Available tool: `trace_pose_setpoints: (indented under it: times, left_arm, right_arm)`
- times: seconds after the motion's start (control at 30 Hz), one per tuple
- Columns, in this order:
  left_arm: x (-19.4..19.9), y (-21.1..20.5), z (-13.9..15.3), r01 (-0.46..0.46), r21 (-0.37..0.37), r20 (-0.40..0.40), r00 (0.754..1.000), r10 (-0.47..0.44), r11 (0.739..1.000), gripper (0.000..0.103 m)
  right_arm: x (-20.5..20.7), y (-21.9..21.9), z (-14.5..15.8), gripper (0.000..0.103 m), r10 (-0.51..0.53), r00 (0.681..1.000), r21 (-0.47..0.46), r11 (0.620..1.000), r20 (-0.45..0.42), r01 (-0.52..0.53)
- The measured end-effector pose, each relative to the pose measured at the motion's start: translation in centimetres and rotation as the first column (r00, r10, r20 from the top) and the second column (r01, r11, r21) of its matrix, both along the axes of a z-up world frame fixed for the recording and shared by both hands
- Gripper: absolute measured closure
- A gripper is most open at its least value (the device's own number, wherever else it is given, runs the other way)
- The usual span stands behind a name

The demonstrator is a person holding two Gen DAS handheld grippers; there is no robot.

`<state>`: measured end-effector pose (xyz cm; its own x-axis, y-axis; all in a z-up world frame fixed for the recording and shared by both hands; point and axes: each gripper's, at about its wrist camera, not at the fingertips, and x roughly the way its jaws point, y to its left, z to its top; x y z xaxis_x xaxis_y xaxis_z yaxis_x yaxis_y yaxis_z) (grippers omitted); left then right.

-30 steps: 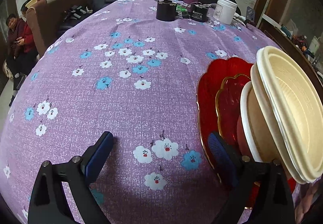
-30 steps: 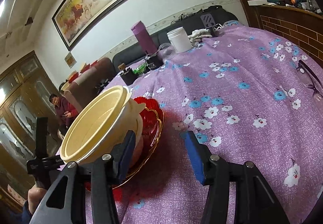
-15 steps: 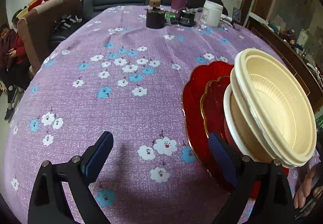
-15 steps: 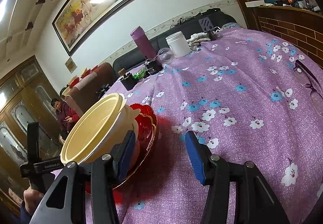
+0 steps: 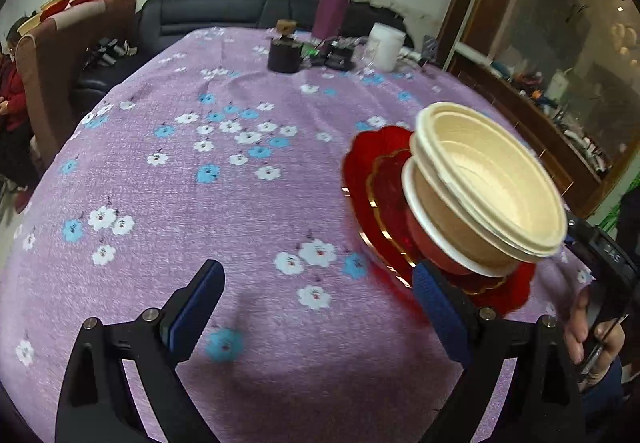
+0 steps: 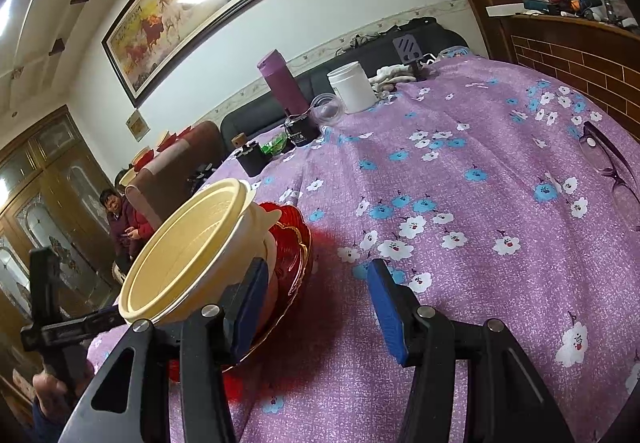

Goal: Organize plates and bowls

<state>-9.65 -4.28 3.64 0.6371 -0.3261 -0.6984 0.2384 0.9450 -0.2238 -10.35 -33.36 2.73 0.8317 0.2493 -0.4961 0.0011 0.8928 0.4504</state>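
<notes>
A stack of cream bowls sits on red scalloped plates with gold rims on the purple flowered tablecloth. In the right wrist view the bowls and the red plates are at the lower left. My left gripper is open and empty, its right finger just in front of the plates. My right gripper is open and empty, its left finger close beside the bowls; I cannot tell whether it touches them.
At the table's far end stand a purple flask, a white jar, a dark jar and small dark items. Glasses lie at the table's right edge. A chair and a seated person are at the left.
The left gripper has pulled back and turned, so the stack now sits farther off and more central in its view. The right gripper has barely moved. Both stay open.
</notes>
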Motion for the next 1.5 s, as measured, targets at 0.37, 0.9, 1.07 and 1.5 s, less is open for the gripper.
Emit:
trace_pose_setpoints:
  times: [0.37, 0.9, 1.07, 1.5]
  left_arm:
    - [-2.7, -1.8, 0.5, -0.048, 0.000, 0.179, 0.983, 0.048, 0.999, 0.002]
    - [-3.0, -2.7, 0.7, -0.075, 0.154, 0.198, 0.979, 0.043, 0.985, 0.000]
    - [-3.3, -3.4, 0.8, -0.076, 0.206, 0.214, 0.976, 0.031, 0.976, 0.000]
    - [-3.7, -3.4, 0.7, -0.117, 0.240, 0.201, 0.977, 0.069, 0.964, 0.000]
  right_arm:
    - [-1.1, 2.4, 0.3, 0.047, -0.015, 1.000, -0.121, 0.993, -0.003, 0.015]
    - [-2.0, 5.1, 0.5, 0.032, -0.009, 1.000, -0.212, 0.977, 0.008, 0.011]
    - [-2.3, 5.2, 0.6, 0.025, -0.023, 1.000, -0.220, 0.975, 0.015, 0.026]
    - [-3.5, 5.4, 0.9, 0.017, -0.052, 0.997, -0.242, 0.968, 0.051, 0.063]
